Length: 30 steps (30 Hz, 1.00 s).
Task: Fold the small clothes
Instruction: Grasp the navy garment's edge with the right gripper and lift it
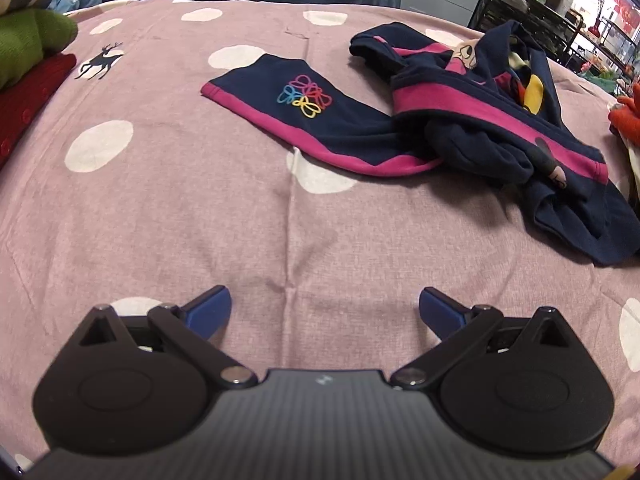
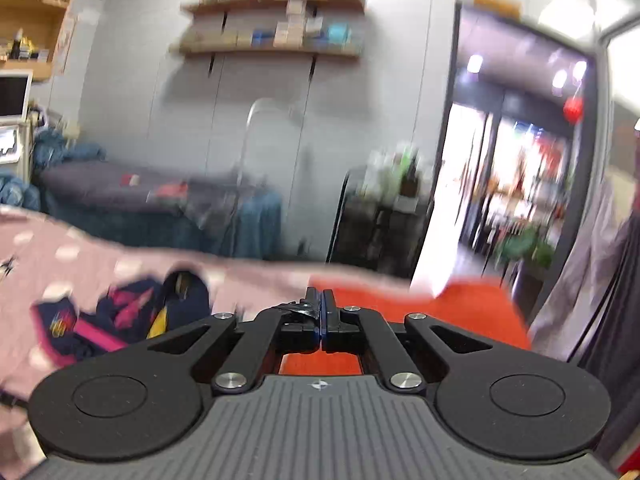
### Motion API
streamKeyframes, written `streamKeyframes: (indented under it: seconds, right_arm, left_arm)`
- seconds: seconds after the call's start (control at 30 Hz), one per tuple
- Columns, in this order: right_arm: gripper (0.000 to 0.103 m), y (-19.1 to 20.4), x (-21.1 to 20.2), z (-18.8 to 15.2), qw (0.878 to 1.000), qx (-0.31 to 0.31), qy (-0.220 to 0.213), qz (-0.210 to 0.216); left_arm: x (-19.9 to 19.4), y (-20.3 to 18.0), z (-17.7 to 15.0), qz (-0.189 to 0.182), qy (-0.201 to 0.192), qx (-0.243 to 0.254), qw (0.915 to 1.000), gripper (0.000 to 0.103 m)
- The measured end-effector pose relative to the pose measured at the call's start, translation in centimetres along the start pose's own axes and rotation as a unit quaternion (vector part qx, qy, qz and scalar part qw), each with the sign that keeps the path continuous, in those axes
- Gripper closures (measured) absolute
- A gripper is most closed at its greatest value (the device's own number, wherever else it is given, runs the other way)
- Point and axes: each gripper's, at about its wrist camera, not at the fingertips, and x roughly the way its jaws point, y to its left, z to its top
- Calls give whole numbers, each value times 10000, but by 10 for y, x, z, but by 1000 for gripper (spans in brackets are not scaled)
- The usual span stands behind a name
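Down over the bed, the left claw (image 1: 325, 312) hangs with its blue-tipped fingers (image 1: 210, 308) spread wide and nothing between them, only the mauve bedspread (image 1: 160, 208) with its white dots and a small dark deer print (image 1: 100, 62) under it. Ahead of that claw and to the right lies the task's garment, a navy child's top (image 1: 460, 120) trimmed in magenta, crumpled into a heap; one sleeve (image 1: 296, 108) stretches out flat toward the left, showing a motif of coloured loop outlines (image 1: 306, 96). The top is well apart from the left claw. At the far left edge sit folded knits, a green one (image 1: 28, 44) on a red one (image 1: 28, 100). An orange item (image 1: 628, 116) shows at the right edge.

The right claw (image 2: 321, 312) is pressed together, its pads meeting with no cloth visible between them, and it points out across the room over an orange-red cloth (image 2: 440, 312). Its view is blurred. The navy top (image 2: 120, 320) lies lower left of it on the bedspread, not touched. Beyond are a grey wall with wooden shelves (image 2: 272, 24), another bed with dark bedding (image 2: 140, 192) and a bright doorway (image 2: 512, 168)
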Motion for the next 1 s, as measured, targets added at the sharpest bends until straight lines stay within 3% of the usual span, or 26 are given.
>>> streamKeyframes:
  seconds: [0.03, 0.1, 0.13, 0.2, 0.23, 0.3, 0.4, 0.5, 0.67, 0.7, 0.73, 0.87, 1.0]
  right_arm:
    - [83, 2, 3, -7, 9998, 114, 91, 147]
    - [69, 25, 17, -17, 9976, 188, 373, 561]
    - [53, 38, 24, -22, 9953, 132, 503, 817]
    - [35, 66, 38, -29, 9916, 73, 591, 1144]
    - [27, 81, 47, -32, 9887, 90, 693, 1328]
    - [26, 110, 66, -35, 9782, 156, 930, 1852]
    - [26, 159, 79, -40, 9655, -256, 1047, 2371]
    - [26, 205, 90, -46, 9558, -1134, 804, 2590]
    - [32, 252, 126, -62, 9397, -2422, 774, 2286]
    - [56, 253, 131, -68, 9370, -2600, 781, 2199]
    - [90, 254, 137, -72, 9354, -2724, 866, 2081]
    - [95, 224, 122, -64, 9474, -2064, 974, 2245]
    - [95, 203, 66, -66, 9416, -1975, 895, 2575]
  left_arm:
    - [-1, -2, 0, -5, 4, 18, 10000, 0]
    - [-2, -4, 1, -58, 5, 34, 10000, 0]
    - [-4, -5, 1, -106, 0, 36, 9999, 0]
    - [-6, -6, 0, -145, -5, 50, 9999, 0]
    - [-7, -5, -1, -132, 8, 54, 9999, 0]
    - [-7, -3, -1, -113, 33, 38, 9999, 0]
    - [-8, 4, 0, -122, 26, -78, 9999, 0]
    - [-9, 11, 1, -130, 39, -166, 9998, 0]
    - [-8, 21, 2, -72, 53, -271, 9996, 0]
    - [-8, 22, 2, -84, 51, -290, 9995, 0]
    - [-8, 23, 2, -89, 47, -299, 9995, 0]
    - [-8, 24, 5, -75, -5, -325, 9994, 0]
    - [-28, 28, 18, -403, -400, -485, 9972, 0]
